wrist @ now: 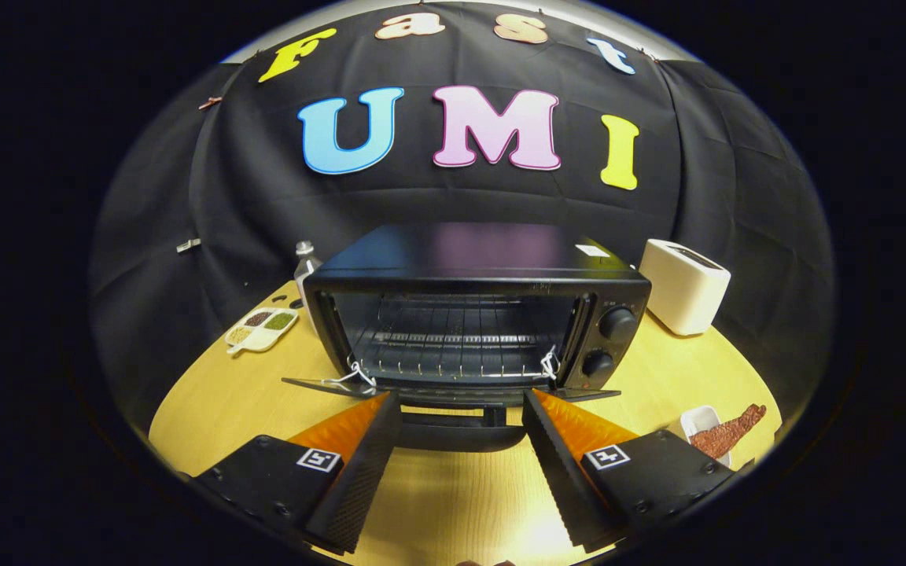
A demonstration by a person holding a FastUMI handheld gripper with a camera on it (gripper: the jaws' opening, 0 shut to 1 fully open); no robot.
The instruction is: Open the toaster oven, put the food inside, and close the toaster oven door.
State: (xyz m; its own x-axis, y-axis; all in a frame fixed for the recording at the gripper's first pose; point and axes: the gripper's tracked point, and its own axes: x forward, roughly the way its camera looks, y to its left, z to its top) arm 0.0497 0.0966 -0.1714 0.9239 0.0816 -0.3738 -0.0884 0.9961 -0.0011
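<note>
The black toaster oven (473, 314) sits at the middle of the frame on the wooden table, its door (453, 391) dropped flat open toward me, wire rack bare inside, two knobs on its right side. At the lower right, a reddish-brown strip of food (728, 431) lies across a small white dish (697, 420).

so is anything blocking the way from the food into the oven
Nothing visible does. The toaster oven door is down, its rack bare. The food lies beside the open gripper, with bare table between it and the oven.
</note>
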